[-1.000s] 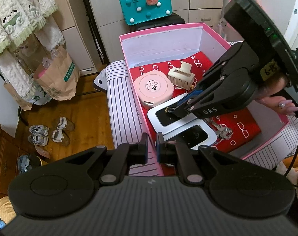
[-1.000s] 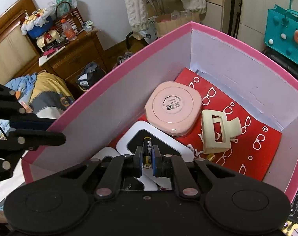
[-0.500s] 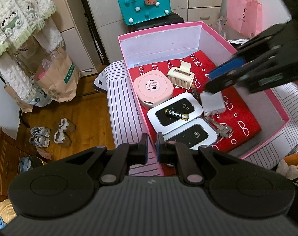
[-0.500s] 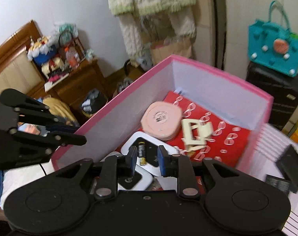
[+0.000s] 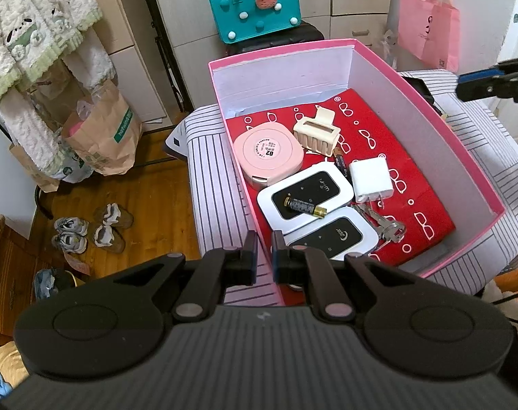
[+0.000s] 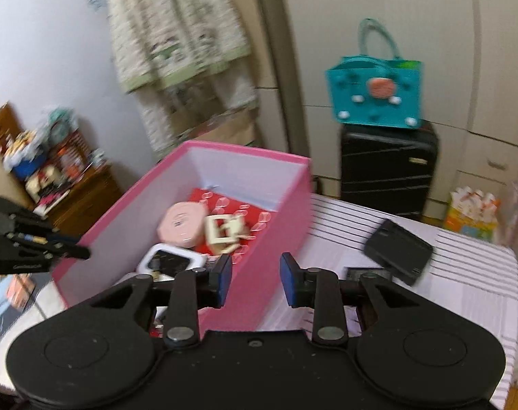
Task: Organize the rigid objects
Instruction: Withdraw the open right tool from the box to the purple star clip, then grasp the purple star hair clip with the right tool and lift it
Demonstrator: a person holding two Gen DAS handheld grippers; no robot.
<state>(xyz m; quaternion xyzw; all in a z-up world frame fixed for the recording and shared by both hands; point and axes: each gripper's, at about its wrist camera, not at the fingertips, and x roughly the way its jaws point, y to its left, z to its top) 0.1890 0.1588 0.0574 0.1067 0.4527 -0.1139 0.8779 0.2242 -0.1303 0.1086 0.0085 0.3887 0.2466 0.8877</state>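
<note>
A pink box (image 5: 463, 143) with a red lining stands on the striped surface (image 5: 207, 171). In it lie a pink round case (image 5: 270, 155), a cream hair claw (image 5: 316, 132), two white wifi devices (image 5: 306, 191), a battery (image 5: 305, 206) on the upper one, a white charger (image 5: 371, 179) and keys (image 5: 388, 227). My left gripper (image 5: 264, 261) is shut and empty over the box's near corner. My right gripper (image 6: 255, 280) is open and empty above the box's right wall (image 6: 269, 239). Its fingers (image 5: 491, 83) show at the left wrist view's right edge.
Two black flat objects (image 6: 397, 251) lie on the striped surface right of the box. A black suitcase (image 6: 388, 167) with a teal bag (image 6: 376, 99) stands behind. A pink bag (image 5: 428, 30), paper bags (image 5: 101, 133) and shoes (image 5: 88, 229) are around.
My right gripper let go of the battery onto the wifi device, opened wide, and pulled up and right out of the box. My left gripper has stayed put.
</note>
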